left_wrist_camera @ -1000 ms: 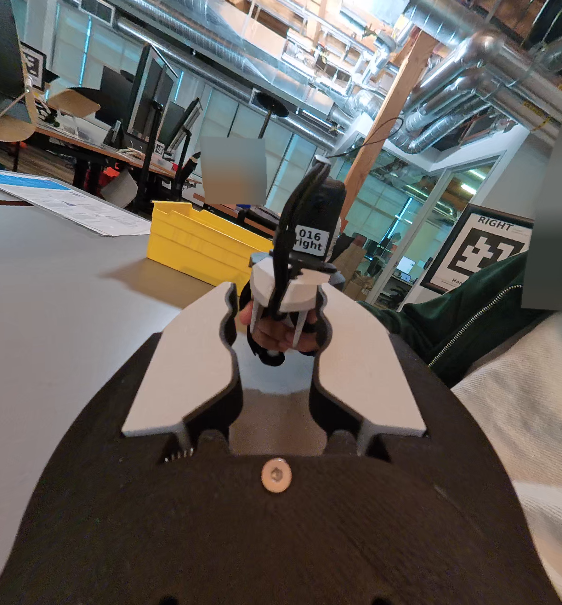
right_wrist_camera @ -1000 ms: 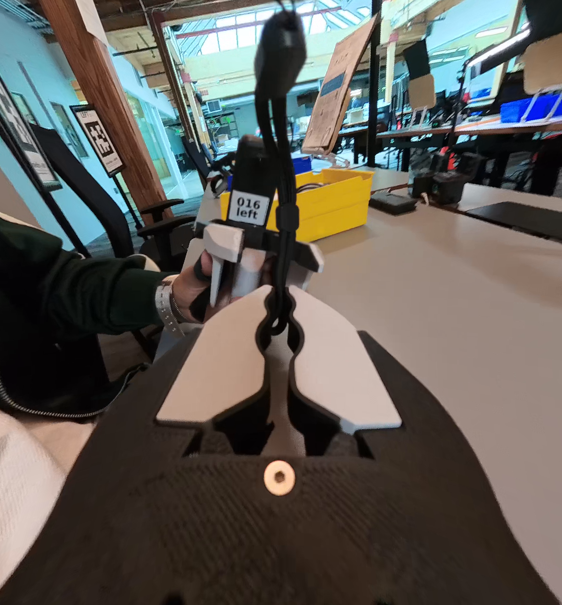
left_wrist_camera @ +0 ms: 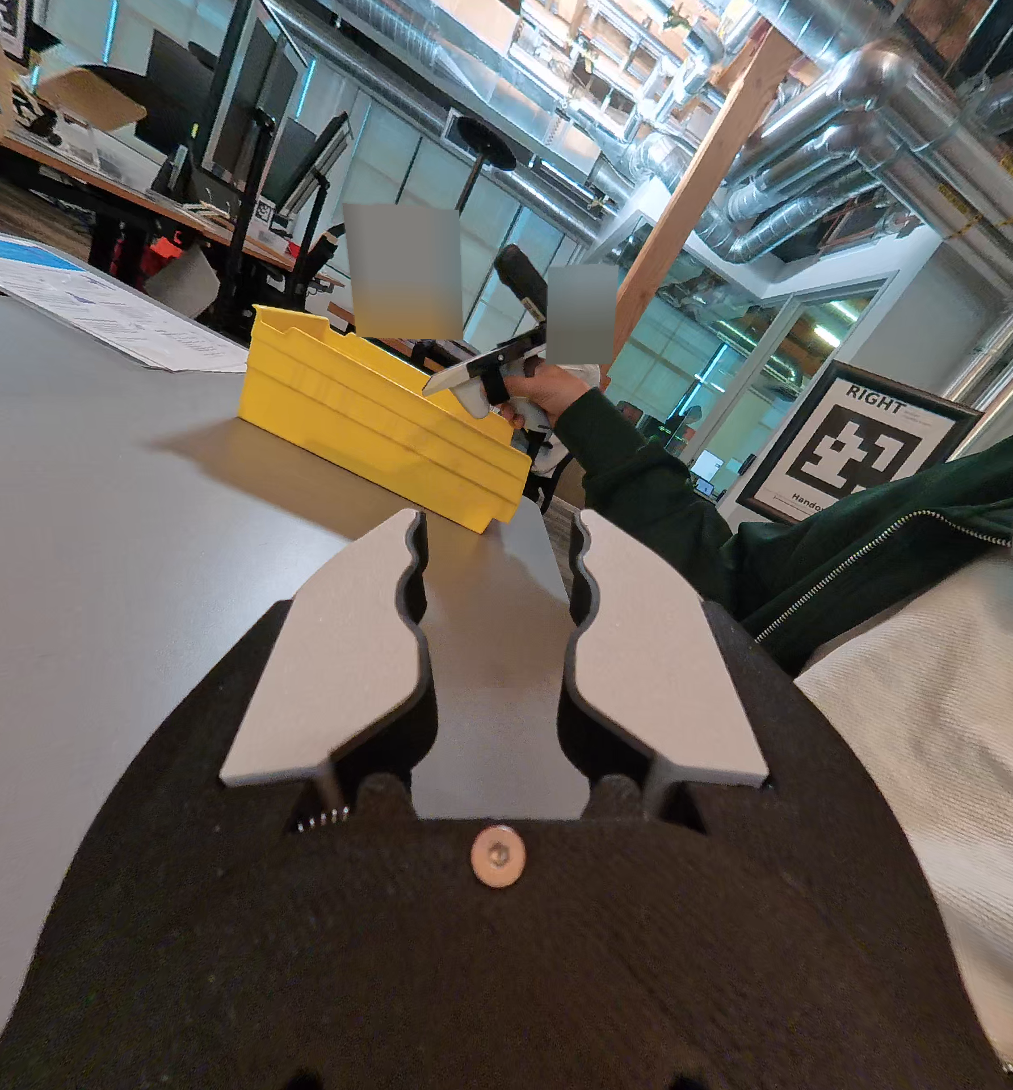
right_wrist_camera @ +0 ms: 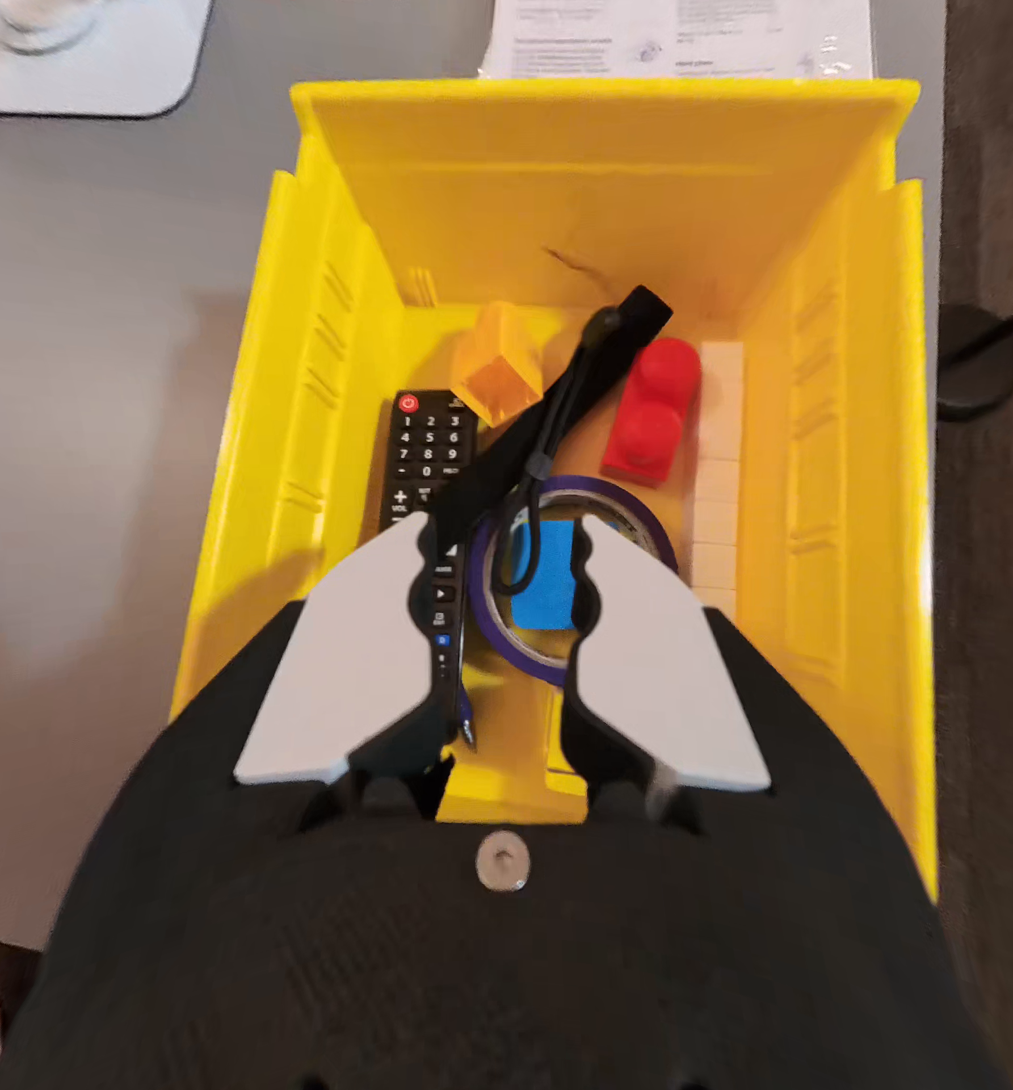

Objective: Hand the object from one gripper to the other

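Table [left_wrist_camera: 109,531]: grey, runs off frame left in the left wrist view; right wrist view shows only a blurred strip of it. Bin [right_wrist_camera: 846,413]: yellow, sits on the table near its edge. The near wall is hidden under the right gripper's body, and from the left wrist view the contents are not visible at all.

Left gripper [left_wrist_camera: 497,531]: jaws wide, nothing between them, just bare table showing through the gap. Low over the table, well apart from the bin.

Right gripper [right_wrist_camera: 501,531]: jaws wide, holding nothing, pointing straight down into the bin. In the left wrist view it shows far off above the bin, partly covered by a mosaic patch.

Object: black strap [right_wrist_camera: 557,424] with a thin cord, lying diagonally in the bin, free of both grippers. Its lower end sits just ahead of the right gripper's left finger and the cord loop drops into the gap between the fingers; cannot tell whether anything touches.

Under and around it:
- remote [right_wrist_camera: 427,454], lower half hidden by the finger
- tape roll [right_wrist_camera: 492,625], purple, partly hidden, with a blue block [right_wrist_camera: 542,584] inside
- red brick [right_wrist_camera: 651,413]
- orange block [right_wrist_camera: 498,371]
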The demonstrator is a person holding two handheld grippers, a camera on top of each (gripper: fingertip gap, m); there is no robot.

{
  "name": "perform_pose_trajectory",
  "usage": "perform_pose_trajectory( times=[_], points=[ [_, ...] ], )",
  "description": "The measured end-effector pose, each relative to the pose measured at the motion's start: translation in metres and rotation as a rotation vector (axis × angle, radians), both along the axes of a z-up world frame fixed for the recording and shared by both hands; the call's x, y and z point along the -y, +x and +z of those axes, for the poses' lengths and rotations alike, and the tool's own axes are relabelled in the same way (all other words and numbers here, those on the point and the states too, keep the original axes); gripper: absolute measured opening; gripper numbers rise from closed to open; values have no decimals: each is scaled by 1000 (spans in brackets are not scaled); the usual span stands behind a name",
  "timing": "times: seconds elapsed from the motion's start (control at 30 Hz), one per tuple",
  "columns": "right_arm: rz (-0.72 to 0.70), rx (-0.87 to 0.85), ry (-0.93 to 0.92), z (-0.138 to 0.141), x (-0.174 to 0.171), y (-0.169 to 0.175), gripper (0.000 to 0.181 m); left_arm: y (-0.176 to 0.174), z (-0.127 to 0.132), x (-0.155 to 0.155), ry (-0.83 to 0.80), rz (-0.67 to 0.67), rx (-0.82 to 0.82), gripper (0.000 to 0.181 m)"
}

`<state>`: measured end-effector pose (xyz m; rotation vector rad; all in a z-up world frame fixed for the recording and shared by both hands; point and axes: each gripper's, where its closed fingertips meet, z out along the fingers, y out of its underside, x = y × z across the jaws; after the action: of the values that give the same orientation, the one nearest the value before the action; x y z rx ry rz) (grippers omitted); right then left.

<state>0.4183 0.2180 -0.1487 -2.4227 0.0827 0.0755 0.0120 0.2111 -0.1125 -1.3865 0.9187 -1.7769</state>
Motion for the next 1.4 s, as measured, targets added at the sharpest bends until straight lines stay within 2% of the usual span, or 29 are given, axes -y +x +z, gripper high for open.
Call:
perform_pose_trajectory(
  times=[0.03,0.17,0.3,0.43,0.53,0.6,0.67,0.73,0.8,0.9,1.13,1.27,1.4],
  points=[
    [0,15,1,0,-1,1,44,0,0,0,0,-1,-2,46],
    [33,142,66,22,-11,-10,48,1,-2,0,-3,-7,-8,46],
    [163,274,158,52,-25,-53,49,1,-4,-1,-10,-8,-12,46],
    [380,293,331,90,-37,-140,50,1,-6,-2,0,-3,-26,46],
    [603,137,482,108,-34,-235,49,1,-9,-3,23,7,-48,46],
    [742,10,532,104,-27,-296,49,0,-11,-4,42,15,-69,46],
    [840,-97,525,83,-21,-343,45,0,-14,-5,67,28,-97,45],
    [841,-151,459,45,-23,-371,34,0,-19,-7,99,49,-151,41],
    [854,-223,374,3,-20,-393,31,-2,-22,-9,144,67,-195,39],
    [866,-295,317,-36,-17,-408,28,-4,-24,-12,212,100,-243,37],
    [939,-79,325,-55,-24,-400,34,-21,-8,-33,256,219,-257,34],
    [943,-60,311,-58,-25,-398,36,-51,23,-54,301,321,-252,30],
    [940,-58,303,-59,-26,-398,37,-111,60,-84,363,462,-360,29]
  ],
)
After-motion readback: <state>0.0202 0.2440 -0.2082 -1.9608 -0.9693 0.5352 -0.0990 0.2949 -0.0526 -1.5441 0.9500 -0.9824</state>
